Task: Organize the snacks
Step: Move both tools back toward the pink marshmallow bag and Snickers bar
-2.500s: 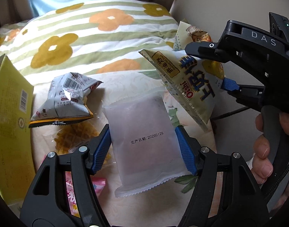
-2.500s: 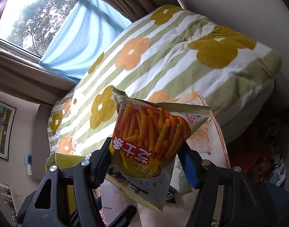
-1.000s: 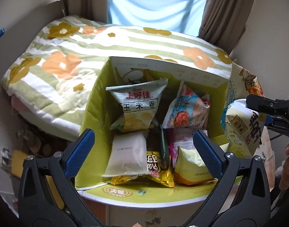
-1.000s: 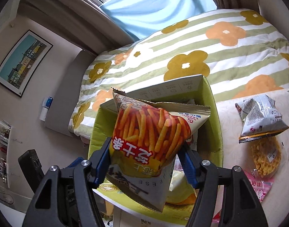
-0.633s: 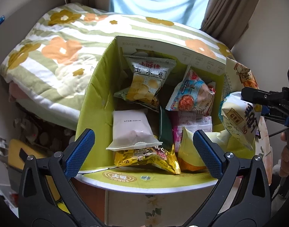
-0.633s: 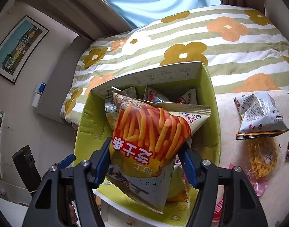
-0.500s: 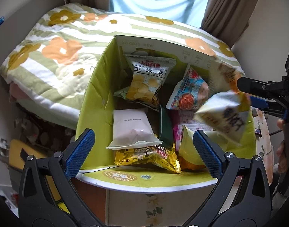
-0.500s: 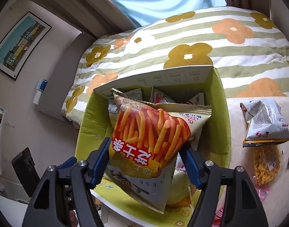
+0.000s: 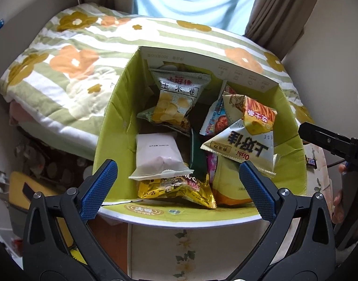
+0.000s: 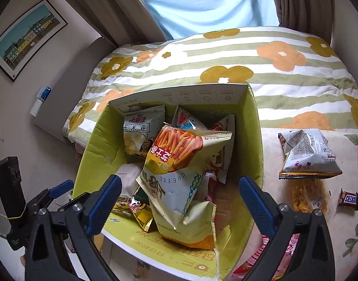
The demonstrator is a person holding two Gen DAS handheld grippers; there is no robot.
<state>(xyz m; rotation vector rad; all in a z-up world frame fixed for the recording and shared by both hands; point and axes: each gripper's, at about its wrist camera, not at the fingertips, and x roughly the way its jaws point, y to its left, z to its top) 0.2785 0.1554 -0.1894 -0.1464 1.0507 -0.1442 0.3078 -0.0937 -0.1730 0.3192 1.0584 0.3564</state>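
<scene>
Your right tool (image 10: 180,197) is spreading its jaws, and the pads no longer press the cheese-stick bag (image 10: 179,164), which lies between them but free, inside the green box (image 10: 254,126) on top of the other snacks. From your left wrist view the same bag (image 9: 244,135) sits at the box's (image 9: 115,121) right side, beside the corn-roll bag (image 9: 176,100) and the white packet (image 9: 158,157). Your left tool (image 9: 176,187) stands wide with nothing in it, above the box's near edge. On the desk (image 10: 270,154) to the right lie a white bag (image 10: 307,154), a clear packet of yellow snacks (image 10: 305,194) and a chocolate bar (image 10: 348,199).
</scene>
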